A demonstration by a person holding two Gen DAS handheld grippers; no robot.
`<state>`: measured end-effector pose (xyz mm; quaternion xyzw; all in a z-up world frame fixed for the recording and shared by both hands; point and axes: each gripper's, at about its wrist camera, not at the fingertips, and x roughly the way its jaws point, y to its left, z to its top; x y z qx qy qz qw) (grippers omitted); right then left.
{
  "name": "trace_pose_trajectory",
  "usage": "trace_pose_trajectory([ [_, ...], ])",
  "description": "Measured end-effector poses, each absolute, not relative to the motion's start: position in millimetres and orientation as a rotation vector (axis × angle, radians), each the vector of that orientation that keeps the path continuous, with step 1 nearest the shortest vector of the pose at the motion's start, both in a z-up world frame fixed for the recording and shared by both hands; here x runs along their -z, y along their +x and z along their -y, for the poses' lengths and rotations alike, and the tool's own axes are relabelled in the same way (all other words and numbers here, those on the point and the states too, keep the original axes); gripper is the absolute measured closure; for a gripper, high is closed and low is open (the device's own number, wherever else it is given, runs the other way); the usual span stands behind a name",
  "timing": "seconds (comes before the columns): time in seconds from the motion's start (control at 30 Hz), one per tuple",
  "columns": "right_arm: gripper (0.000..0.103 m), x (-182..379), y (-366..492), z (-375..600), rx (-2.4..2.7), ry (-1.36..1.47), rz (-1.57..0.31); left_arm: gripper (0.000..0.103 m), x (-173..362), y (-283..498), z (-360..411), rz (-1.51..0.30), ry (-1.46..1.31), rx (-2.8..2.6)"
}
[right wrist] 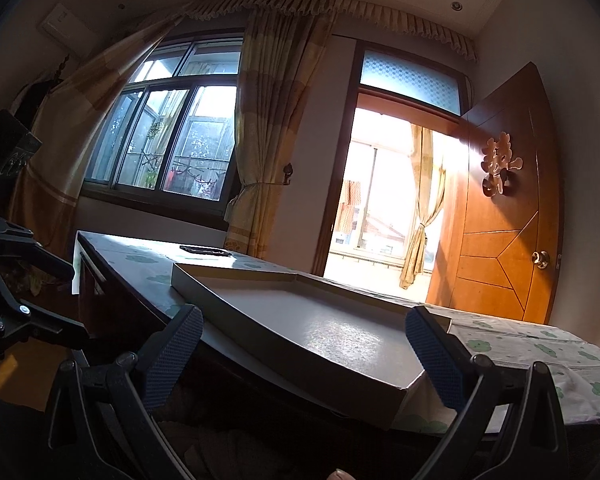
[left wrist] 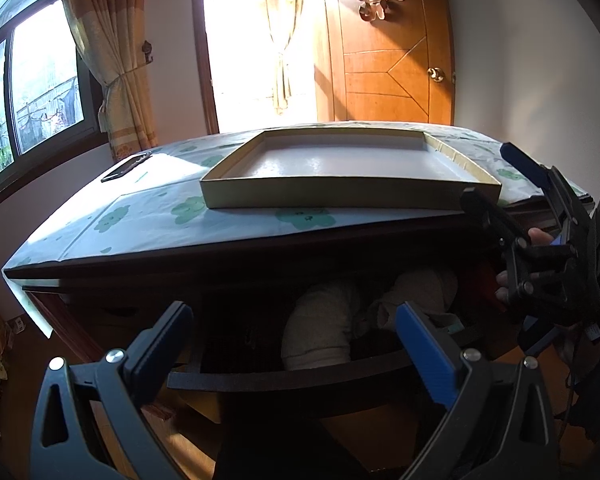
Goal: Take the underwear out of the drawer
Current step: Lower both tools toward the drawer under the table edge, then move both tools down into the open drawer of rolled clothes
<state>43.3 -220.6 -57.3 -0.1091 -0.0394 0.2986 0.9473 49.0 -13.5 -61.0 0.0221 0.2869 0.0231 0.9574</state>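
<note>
The dark wooden drawer (left wrist: 300,378) stands pulled out under the dresser top. Inside lie rolled pale grey underwear pieces, one at the front (left wrist: 320,332) and one further right (left wrist: 424,286), with a red cloth (left wrist: 480,280) behind in shadow. My left gripper (left wrist: 300,344) hovers open just in front of the drawer's front edge, with nothing between its fingers. My right gripper (left wrist: 504,188) is up at the right, level with the dresser top, open and empty. In the right wrist view the right gripper (right wrist: 302,360) points over the dresser top, and the drawer below it is too dark to make out.
A shallow gold-sided box lid (left wrist: 340,160) (right wrist: 320,332) lies on the dresser's clover-print cover (left wrist: 148,216). A dark flat phone-like object (left wrist: 126,166) rests at the far left corner. Behind are a window, tied curtains and an open wooden door (left wrist: 384,64). A hand (left wrist: 540,236) holds the right gripper.
</note>
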Motion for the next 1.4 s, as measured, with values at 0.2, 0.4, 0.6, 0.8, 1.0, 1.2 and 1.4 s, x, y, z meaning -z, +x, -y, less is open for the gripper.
trace_pose_trajectory([
  [0.2,0.001,58.0,33.9,219.8,-0.604,-0.233,0.073,0.0,60.9,45.6,11.4,-0.581,0.039,-0.05],
  [0.4,0.001,59.4,25.7,220.6,-0.601,-0.235,0.055,0.0,60.0,43.6,8.3,-0.58,0.034,-0.05],
  [0.6,0.001,60.0,17.8,221.8,-0.599,-0.236,0.041,0.0,58.5,42.4,4.3,-0.58,0.026,-0.051],
  [0.8,0.001,61.5,12.3,220.7,-0.599,-0.248,0.03,0.0,57.6,42.0,2.6,-0.582,0.025,-0.05],
  [1.0,0.001,61.0,4.9,222.1,-0.601,-0.24,0.012,0.0,57.2,41.3,1.1,-0.583,0.021,-0.051],
  [1.2,0.001,62.9,-3.1,222.7,-0.598,-0.244,0.006,0.0,56.7,40.7,-0.8,-0.582,0.014,-0.05],
  [1.4,0.001,63.7,-9.9,226.0,-0.602,-0.232,-0.007,0.0,56.7,39.5,-2.5,-0.585,0.004,-0.047],
])
